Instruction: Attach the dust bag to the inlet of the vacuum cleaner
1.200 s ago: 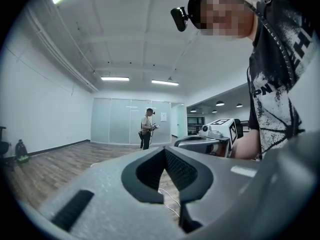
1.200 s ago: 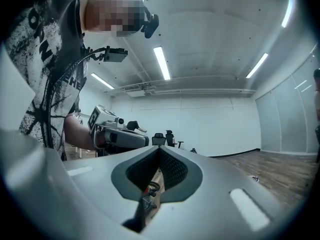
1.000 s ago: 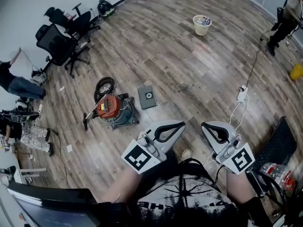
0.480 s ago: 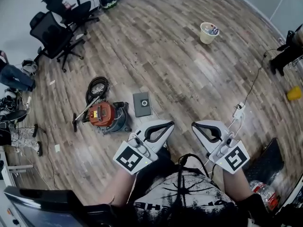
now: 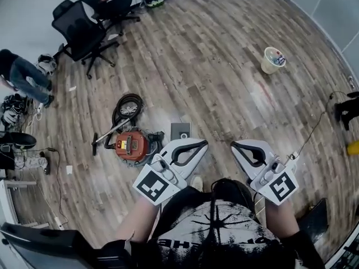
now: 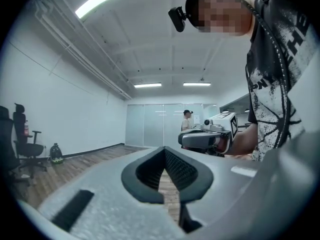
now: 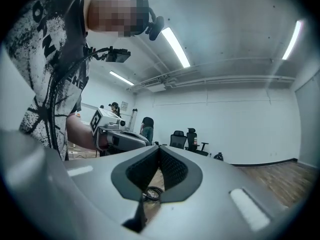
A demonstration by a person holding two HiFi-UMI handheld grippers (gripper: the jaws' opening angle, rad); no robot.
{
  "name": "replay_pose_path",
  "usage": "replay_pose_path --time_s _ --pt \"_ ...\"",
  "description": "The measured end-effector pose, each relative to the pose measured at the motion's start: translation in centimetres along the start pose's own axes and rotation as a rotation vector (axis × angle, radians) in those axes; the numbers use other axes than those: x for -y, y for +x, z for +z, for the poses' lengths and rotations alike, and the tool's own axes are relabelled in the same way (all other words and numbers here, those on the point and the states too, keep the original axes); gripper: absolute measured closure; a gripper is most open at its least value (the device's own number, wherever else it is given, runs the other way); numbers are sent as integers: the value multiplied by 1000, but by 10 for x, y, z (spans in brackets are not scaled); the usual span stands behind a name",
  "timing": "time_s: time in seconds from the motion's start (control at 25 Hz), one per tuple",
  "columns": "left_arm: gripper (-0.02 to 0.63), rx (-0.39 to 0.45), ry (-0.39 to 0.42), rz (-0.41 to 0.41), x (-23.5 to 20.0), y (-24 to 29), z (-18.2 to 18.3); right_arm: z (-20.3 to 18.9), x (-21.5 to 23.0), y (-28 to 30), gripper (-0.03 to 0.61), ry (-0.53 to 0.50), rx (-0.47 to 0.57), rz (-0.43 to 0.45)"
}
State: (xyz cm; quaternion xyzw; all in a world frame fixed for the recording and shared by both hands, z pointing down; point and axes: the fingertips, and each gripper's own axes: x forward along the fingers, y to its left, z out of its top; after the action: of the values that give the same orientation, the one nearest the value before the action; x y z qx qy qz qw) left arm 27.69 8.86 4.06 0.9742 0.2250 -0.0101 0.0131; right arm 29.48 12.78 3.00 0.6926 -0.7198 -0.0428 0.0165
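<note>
A red vacuum cleaner (image 5: 133, 144) with a grey base lies on the wood floor, its wand out to the left and its black hose (image 5: 128, 104) coiled behind it. The flat grey dust bag (image 5: 180, 130), with a round hole, lies just right of it, partly behind my left gripper (image 5: 205, 144). That gripper is held level above the floor, shut and empty; its jaws (image 6: 164, 148) meet at the tip. My right gripper (image 5: 233, 145) is beside it, also shut and empty (image 7: 159, 146). Each gripper shows in the other's view: the right gripper (image 6: 207, 136), the left gripper (image 7: 117, 134).
Black office chairs (image 5: 84, 29) stand at the back left, with a person (image 5: 22, 74) bending beside them. A cream bucket (image 5: 272, 59) sits at the far right. A white cable (image 5: 314, 133) runs across the floor on the right. A monitor edge (image 5: 45, 240) is at bottom left.
The whole view has shifted: the vacuum cleaner and dust bag now lie closer under my grippers, the bag partly hidden by the left one. Both grippers have stayed shut.
</note>
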Motion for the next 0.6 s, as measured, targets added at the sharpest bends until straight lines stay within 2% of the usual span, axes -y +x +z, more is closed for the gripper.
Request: replay_pose_path --time_s 0.24,0.36,0.6 --pt "615 -63 -5 143 -59 4 -18 -20 44 52 574 21 -18 156" --pt "615 -60 -34 285 -96 11 -24 -33 74 90 574 32 -3 292" --pt "615 -85 -75 582 -162 37 -27 -44 124 146 574 69 16 622"
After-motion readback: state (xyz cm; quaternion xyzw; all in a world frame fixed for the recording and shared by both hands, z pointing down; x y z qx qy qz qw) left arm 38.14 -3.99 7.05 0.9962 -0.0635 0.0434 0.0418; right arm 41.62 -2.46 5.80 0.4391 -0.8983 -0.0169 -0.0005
